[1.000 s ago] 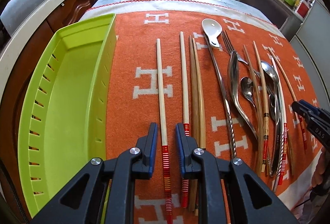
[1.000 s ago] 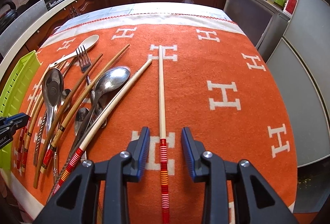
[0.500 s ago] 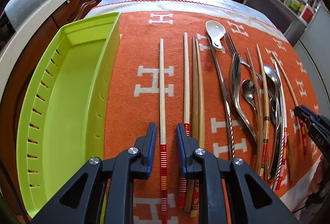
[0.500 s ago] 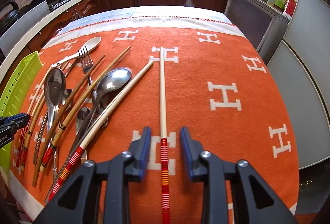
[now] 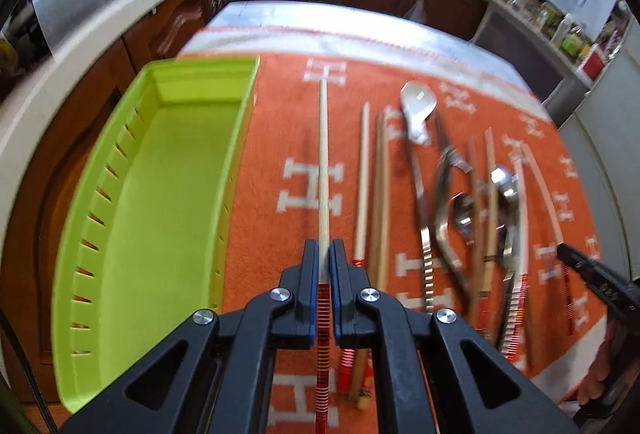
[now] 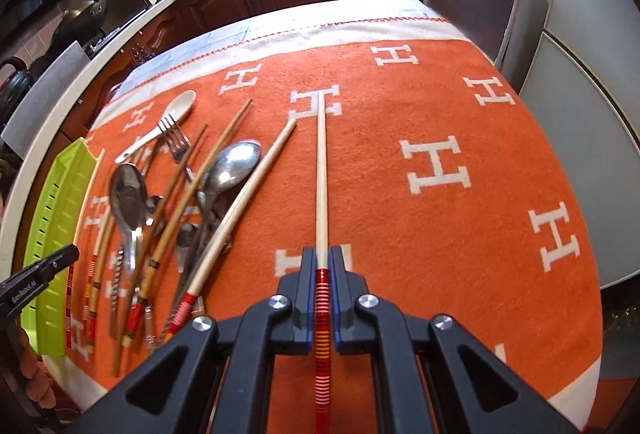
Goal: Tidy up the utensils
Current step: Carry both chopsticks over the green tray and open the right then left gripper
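Now the left hand-held gripper (image 5: 324,254) is clamped on a pale chopstick (image 5: 323,162), just right of the green tray (image 5: 160,194); right hand-held gripper (image 6: 321,260) likewise grips another chopstick (image 6: 321,174). Remaining utensils (image 6: 168,202) lie left of it on the orange-clothed surface (image 6: 440,234).

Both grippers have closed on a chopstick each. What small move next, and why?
Probably lift the left gripper slightly and carry its chopstick left toward the green tray. Its jaws pinch the chopstick, and the tray sits just beside it. The right gripper can follow with its chopstick.
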